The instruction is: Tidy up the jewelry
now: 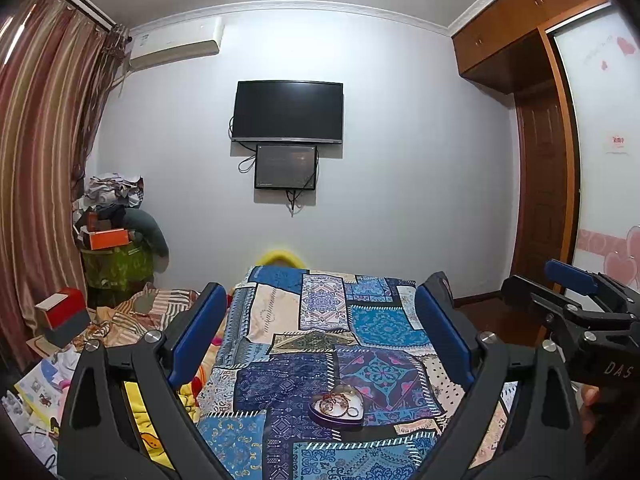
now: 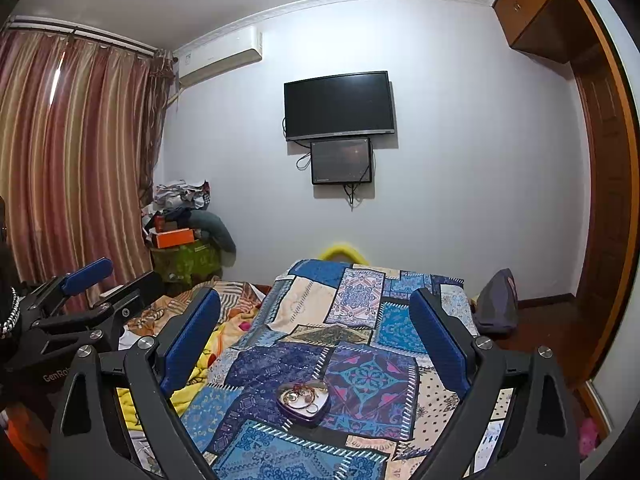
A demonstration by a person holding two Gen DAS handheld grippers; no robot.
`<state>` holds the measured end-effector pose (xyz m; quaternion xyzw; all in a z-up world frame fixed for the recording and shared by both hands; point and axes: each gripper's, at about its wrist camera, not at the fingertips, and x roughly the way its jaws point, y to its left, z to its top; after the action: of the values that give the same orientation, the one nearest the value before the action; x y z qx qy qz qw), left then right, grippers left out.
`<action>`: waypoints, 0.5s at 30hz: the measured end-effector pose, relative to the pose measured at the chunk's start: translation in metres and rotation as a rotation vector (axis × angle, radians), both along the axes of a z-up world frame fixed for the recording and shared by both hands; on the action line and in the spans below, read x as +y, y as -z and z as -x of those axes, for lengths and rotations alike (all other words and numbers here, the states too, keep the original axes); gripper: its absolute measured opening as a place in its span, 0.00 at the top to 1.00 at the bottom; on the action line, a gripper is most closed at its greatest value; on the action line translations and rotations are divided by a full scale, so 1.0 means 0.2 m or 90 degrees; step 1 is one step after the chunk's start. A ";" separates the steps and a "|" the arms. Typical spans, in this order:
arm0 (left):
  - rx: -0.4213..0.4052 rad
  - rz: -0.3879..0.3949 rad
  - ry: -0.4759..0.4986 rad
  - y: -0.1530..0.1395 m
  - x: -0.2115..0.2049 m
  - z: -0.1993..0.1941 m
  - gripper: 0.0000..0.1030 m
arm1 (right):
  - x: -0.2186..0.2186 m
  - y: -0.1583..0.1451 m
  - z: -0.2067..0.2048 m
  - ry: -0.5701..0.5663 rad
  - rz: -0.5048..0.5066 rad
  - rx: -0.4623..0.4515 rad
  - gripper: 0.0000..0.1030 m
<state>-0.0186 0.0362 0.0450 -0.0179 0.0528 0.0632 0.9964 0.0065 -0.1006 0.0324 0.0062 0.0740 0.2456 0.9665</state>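
Your workspace is a bed [image 1: 280,320] covered by a blue patchwork cloth [image 2: 360,364]; the soft, uneven cover may let the container tip or slide if you press on one side of it. Both grippers are spread wide and hold nothing: the left gripper [image 1: 320,332] and the right gripper [image 2: 316,336] hover above the near end of the bed. The heart-shaped tin [image 1: 337,410] sits near the bed's near edge, roughly centred. Its jewelry [image 2: 304,396] appears tangled: rings and chains overlap, so lifting one piece may drag out others.
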 end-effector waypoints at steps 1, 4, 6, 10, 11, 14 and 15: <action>0.001 0.000 0.001 0.00 0.00 0.00 0.08 | 0.00 0.00 0.00 0.000 0.001 0.000 0.09; 0.002 0.002 0.003 0.00 0.00 0.00 0.08 | 0.00 -0.01 0.00 0.000 0.002 0.002 0.09; 0.003 0.003 0.004 0.01 0.00 0.00 0.08 | 0.00 -0.01 0.00 0.001 0.002 0.004 0.09; 0.003 0.005 0.007 0.00 0.00 0.00 0.08 | 0.00 -0.01 0.00 0.001 0.003 0.004 0.09; 0.003 0.005 0.007 0.00 0.00 0.00 0.08 | 0.00 -0.01 0.01 0.002 0.002 0.004 0.09; 0.005 0.007 0.010 0.00 0.00 -0.01 0.07 | 0.00 -0.02 0.01 0.002 0.003 0.004 0.09; 0.006 0.007 0.011 0.00 0.00 -0.01 0.07 | 0.00 -0.02 0.01 0.003 0.003 0.004 0.09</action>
<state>-0.0172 0.0356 0.0443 -0.0226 0.0579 0.0546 0.9966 0.0039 -0.1011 0.0361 0.0048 0.0778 0.2434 0.9668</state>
